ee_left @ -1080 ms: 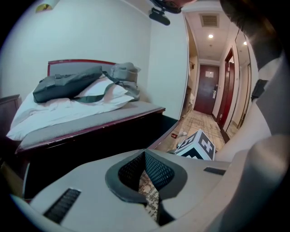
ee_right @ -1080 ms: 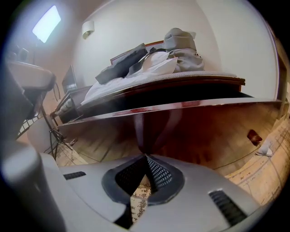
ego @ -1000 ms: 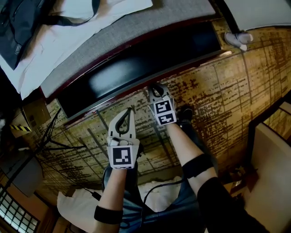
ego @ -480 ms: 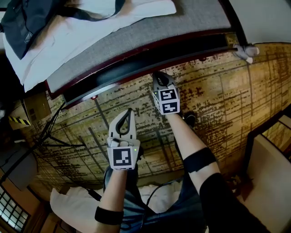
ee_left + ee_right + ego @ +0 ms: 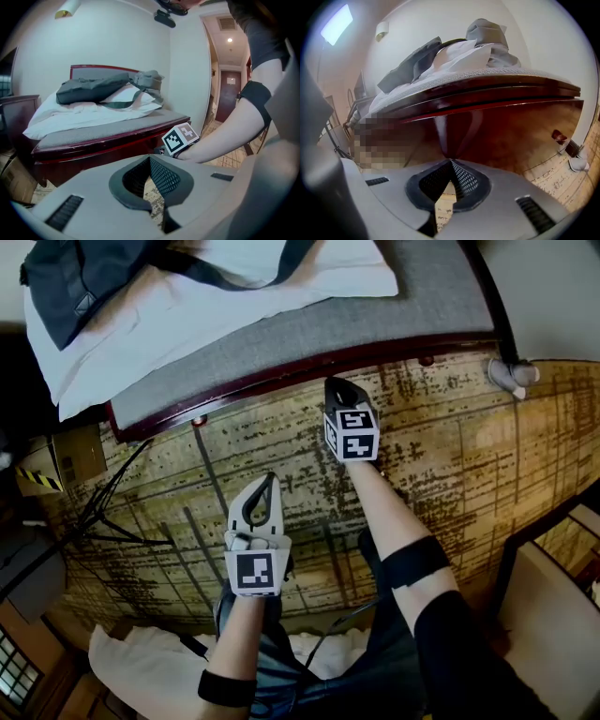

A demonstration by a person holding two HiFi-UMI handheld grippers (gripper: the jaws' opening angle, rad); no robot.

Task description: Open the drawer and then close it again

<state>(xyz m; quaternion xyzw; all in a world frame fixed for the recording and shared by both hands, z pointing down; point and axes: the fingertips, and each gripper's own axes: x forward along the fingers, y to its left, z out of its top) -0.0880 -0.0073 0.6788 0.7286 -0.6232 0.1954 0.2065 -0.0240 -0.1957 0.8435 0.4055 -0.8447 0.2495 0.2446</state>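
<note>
Floor (image 5: 450,456): we see a worn pattern running up to the bed.
Bed (image 5: 281,334): red wood frame, with white bedding and a dark bag (image 5: 84,277) on top.
Drawer (image 5: 501,131): we find it pushed in under the bed.
Right gripper (image 5: 335,383): jaws together, empty, tip right at the drawer front.
Left gripper (image 5: 267,479): jaws together, empty, over the floor, back from the bed.

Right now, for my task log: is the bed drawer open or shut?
Shut: drawer front flush under the bed frame, no dark gap; the right gripper, tips closed, at it.
</note>
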